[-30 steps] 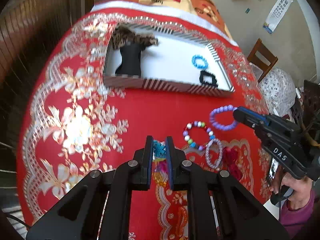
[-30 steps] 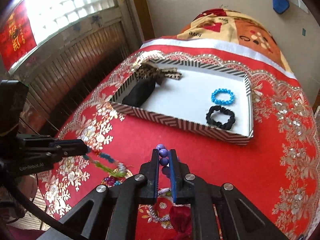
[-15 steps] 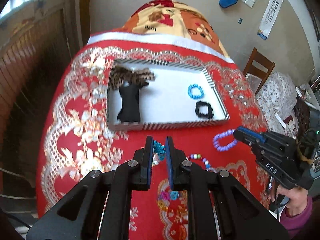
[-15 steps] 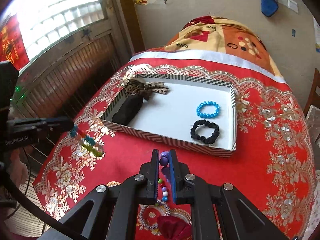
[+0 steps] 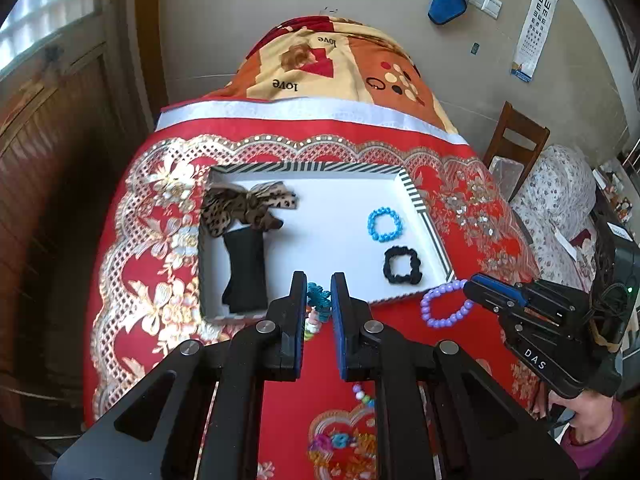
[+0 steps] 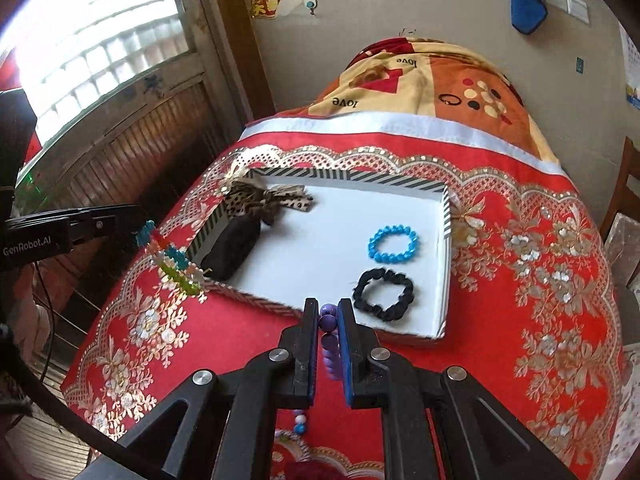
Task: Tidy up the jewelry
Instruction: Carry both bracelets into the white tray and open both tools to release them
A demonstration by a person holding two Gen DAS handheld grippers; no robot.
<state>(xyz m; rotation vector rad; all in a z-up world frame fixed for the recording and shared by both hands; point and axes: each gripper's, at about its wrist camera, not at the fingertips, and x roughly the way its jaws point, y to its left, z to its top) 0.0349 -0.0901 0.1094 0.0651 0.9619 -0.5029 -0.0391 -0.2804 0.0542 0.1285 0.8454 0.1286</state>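
Both grippers had risen toward the tray [image 5: 434,236], left gripper [image 5: 319,300] pinching a light, floppy multicoloured bracelet [image 5: 318,298], right gripper [image 6: 329,316] clamping a limp purple bead bracelet [image 6: 329,320] by single beads.

Red/gold floral cloth [image 5: 360,240], blk/wht striped tray [image 5: 420,204], blue bracelet [image 5: 384,224], purple bracelet [image 5: 444,308], leopard bow [image 5: 248,208].
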